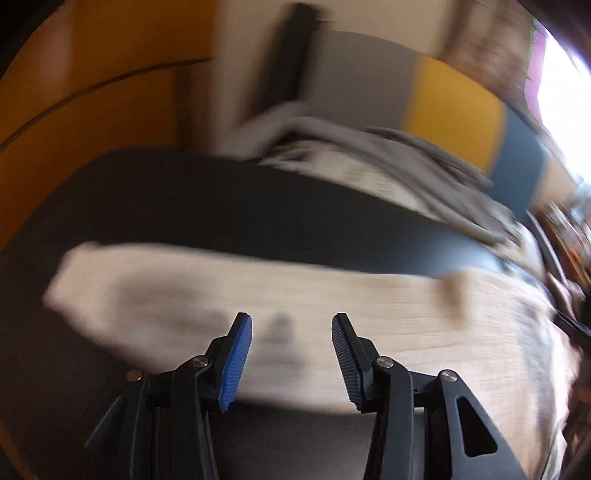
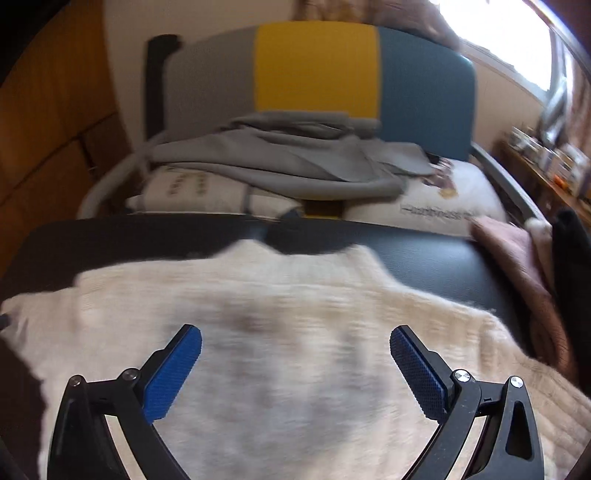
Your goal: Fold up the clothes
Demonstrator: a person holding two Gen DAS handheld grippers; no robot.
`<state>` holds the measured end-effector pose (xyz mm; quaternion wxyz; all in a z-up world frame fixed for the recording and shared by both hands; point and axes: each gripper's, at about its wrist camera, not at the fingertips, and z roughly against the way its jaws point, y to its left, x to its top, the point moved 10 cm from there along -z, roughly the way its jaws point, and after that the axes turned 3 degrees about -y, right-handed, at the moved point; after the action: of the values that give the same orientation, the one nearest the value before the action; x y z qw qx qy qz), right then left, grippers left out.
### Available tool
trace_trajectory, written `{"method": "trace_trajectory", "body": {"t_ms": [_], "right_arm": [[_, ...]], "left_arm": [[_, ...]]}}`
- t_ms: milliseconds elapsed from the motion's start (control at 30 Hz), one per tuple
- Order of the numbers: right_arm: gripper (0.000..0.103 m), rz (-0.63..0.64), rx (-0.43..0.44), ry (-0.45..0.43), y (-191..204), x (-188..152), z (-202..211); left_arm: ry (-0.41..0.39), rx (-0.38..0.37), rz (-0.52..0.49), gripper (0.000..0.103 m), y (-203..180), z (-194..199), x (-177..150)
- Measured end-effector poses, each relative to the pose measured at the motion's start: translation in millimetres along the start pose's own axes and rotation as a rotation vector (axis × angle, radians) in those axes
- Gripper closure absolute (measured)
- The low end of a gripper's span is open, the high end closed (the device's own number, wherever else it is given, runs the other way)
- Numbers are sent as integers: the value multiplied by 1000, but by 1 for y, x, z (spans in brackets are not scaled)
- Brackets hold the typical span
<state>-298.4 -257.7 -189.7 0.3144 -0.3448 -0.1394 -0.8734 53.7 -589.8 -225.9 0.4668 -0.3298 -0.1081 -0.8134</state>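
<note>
Left gripper (image 1: 291, 321): seen nearest the lens in the left wrist view, its blue-padded fingers (image 1: 236, 363) held apart with nothing between them, poised over the cream garment.
Right gripper (image 2: 295, 334): seen nearest the lens in the right wrist view, its fingers spread wider still, empty, likewise above the cream garment.
Cream garment (image 2: 280, 332): a knitted, ribbed piece spread flat on the black table, filling most of the near part of the top; a sleeve-like end (image 1: 92, 280) is seen reaching toward the table's left side. Details are smeared by motion blur.
Black table (image 2: 436, 258): a dark top; a bare strip is left visible beyond the cream garment along the far edge.
Pink cloth (image 2: 513, 258): lying at the table's right edge, just beside the cream garment.
Grey garment (image 2: 280, 162): heaped behind the table's far edge, resting on white printed bedding (image 2: 443, 199).
Headboard (image 2: 317, 66): standing behind the table and the heap, in grey, yellow and teal panels.
Wooden cupboard (image 1: 92, 74): seen beyond the table's left side.
Window (image 2: 498, 33): bright, beyond the table's far right corner.
</note>
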Motion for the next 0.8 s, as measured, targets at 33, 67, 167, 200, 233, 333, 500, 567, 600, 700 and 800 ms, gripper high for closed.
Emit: {"method": "trace_trajectory", "body": {"t_ms": [33, 67, 167, 200, 233, 333, 500, 567, 600, 700, 800], "right_arm": [[0, 23, 35, 5, 18, -2, 3], [0, 44, 64, 18, 36, -7, 3], [0, 84, 117, 59, 83, -25, -2], [0, 90, 133, 70, 96, -31, -4], [0, 97, 145, 81, 108, -35, -6], [0, 117, 157, 111, 135, -43, -15], [0, 111, 150, 125, 150, -39, -22], [0, 108, 144, 123, 151, -35, -23], [0, 110, 140, 121, 151, -32, -23], [0, 125, 127, 114, 150, -28, -23], [0, 126, 114, 107, 146, -25, -23]], "left_arm": [[8, 53, 46, 57, 38, 0, 3], [14, 99, 101, 57, 78, 2, 6], [34, 183, 230, 57, 166, 1, 14], [37, 189, 260, 56, 186, 0, 17], [38, 183, 287, 56, 204, -2, 19], [61, 116, 327, 53, 228, -15, 25], [122, 22, 265, 45, 220, -43, 29], [113, 37, 210, 44, 216, -50, 33], [112, 46, 184, 44, 214, -52, 33], [113, 95, 45, 94, 198, -49, 29], [73, 100, 30, 95, 190, -32, 28]]}}
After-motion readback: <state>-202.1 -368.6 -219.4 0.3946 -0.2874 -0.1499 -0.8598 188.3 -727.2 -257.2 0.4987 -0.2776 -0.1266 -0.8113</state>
